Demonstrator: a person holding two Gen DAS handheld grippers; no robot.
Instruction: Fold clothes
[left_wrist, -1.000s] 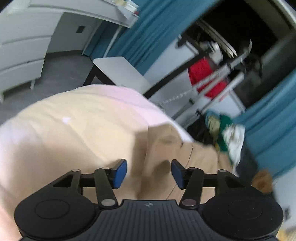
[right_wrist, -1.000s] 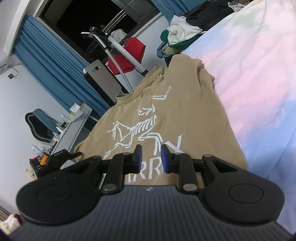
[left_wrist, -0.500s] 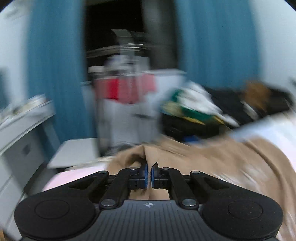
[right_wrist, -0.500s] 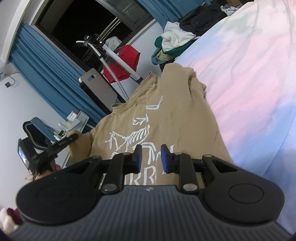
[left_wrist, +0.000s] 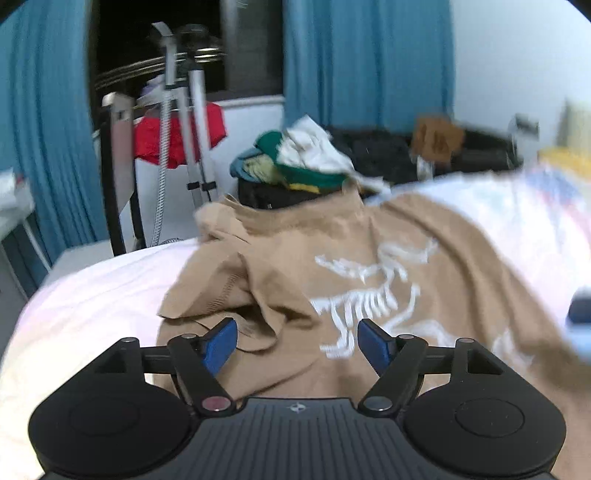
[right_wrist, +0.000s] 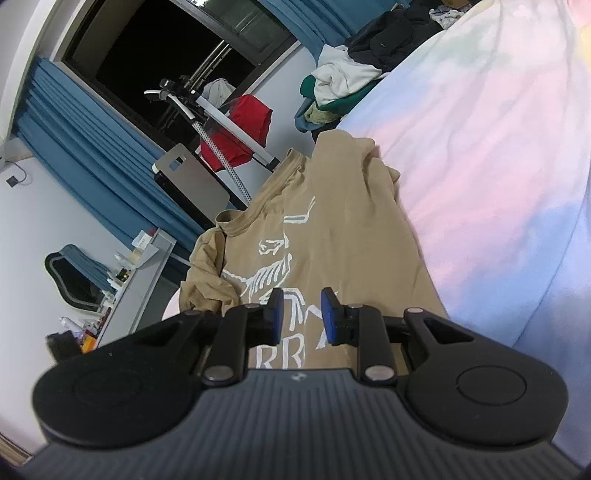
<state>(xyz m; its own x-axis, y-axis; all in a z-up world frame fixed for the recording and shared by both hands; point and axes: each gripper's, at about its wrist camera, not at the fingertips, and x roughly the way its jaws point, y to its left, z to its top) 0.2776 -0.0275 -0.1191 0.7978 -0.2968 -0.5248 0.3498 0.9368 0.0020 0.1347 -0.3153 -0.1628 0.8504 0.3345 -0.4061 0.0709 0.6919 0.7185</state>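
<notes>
Tan shirt (left_wrist: 369, 258) lies print-up on the bedsheet (right_wrist: 498, 147), one sleeve (left_wrist: 221, 288) bunched inward. My left gripper (left_wrist: 297, 338) and right gripper (right_wrist: 302, 314) hover spread, empty. I'd flatten creases, fold evenly.

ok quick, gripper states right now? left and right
Left gripper: open, empty, over the tan shirt.
Right gripper: open, holding nothing, above the shirt.
</notes>
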